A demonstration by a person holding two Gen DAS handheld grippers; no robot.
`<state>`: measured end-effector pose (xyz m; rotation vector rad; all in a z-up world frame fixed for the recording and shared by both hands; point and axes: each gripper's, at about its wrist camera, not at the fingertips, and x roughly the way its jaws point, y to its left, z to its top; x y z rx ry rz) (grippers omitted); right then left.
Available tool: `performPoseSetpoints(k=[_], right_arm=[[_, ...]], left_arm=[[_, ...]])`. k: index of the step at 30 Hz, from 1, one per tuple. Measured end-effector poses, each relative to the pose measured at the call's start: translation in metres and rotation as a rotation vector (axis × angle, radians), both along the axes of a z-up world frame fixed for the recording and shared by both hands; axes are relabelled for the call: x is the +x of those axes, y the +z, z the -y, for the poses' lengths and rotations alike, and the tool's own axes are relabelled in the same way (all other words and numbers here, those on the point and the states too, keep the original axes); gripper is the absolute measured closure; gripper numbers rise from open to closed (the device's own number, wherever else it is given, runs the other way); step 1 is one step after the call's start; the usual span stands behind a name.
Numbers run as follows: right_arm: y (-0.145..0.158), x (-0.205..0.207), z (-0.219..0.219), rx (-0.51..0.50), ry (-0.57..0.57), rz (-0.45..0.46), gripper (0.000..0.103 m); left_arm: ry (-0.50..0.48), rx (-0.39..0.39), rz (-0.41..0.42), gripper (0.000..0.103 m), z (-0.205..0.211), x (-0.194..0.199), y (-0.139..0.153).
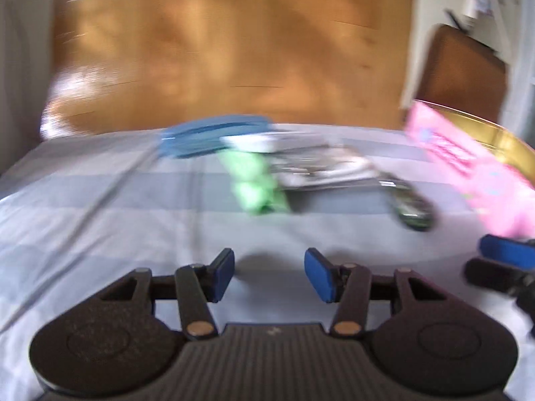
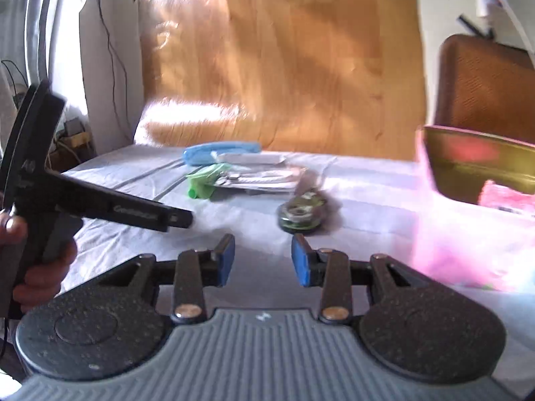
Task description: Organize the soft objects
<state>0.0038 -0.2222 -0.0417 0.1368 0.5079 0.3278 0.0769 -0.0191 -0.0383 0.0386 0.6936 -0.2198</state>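
My left gripper (image 1: 269, 274) hovers low over the pale bedsheet (image 1: 100, 220), open, with nothing between its blue pads. Ahead of it lie a green soft thing (image 1: 257, 187), a blue item (image 1: 214, 137), a white and silver packet (image 1: 321, 167) and a round dark green object (image 1: 413, 209). At the right stands a pink container (image 1: 468, 163) with a gold inside. My right gripper (image 2: 262, 257) is open and empty too, just short of the round object (image 2: 301, 214). Something pink and soft (image 2: 505, 197) lies inside the pink container (image 2: 431, 167). Both views are blurred.
A hand (image 2: 40, 267) holds the left gripper (image 2: 182, 218) at the left of the right wrist view. A wooden headboard (image 1: 234, 50) rises behind the bed. A brown chair back (image 2: 485, 83) stands behind the container. Cables hang on the wall at the left (image 2: 110, 50).
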Motion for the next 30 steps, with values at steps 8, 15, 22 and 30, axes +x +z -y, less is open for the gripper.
performPoseSetpoints(k=[8, 15, 22, 30], right_arm=[[0.033, 0.127, -0.014, 0.264, -0.093, -0.138, 0.047], [-0.003, 0.219, -0.022, 0.307, -0.163, -0.364, 0.039], [0.011, 0.195, -0.04, 0.369, -0.002, -0.357, 0.082], [0.013, 0.059, -0.026, 0.405, 0.128, -0.292, 0.088]], left_arm=[[0.078, -0.147, 0.033, 0.057, -0.046, 0.004, -0.004], [0.102, -0.252, 0.042, 0.056, -0.059, 0.003, -0.007], [0.187, -0.4, 0.031, 0.054, -0.086, 0.006, -0.01], [0.141, -0.435, 0.036, 0.051, -0.087, 0.003, -0.01]])
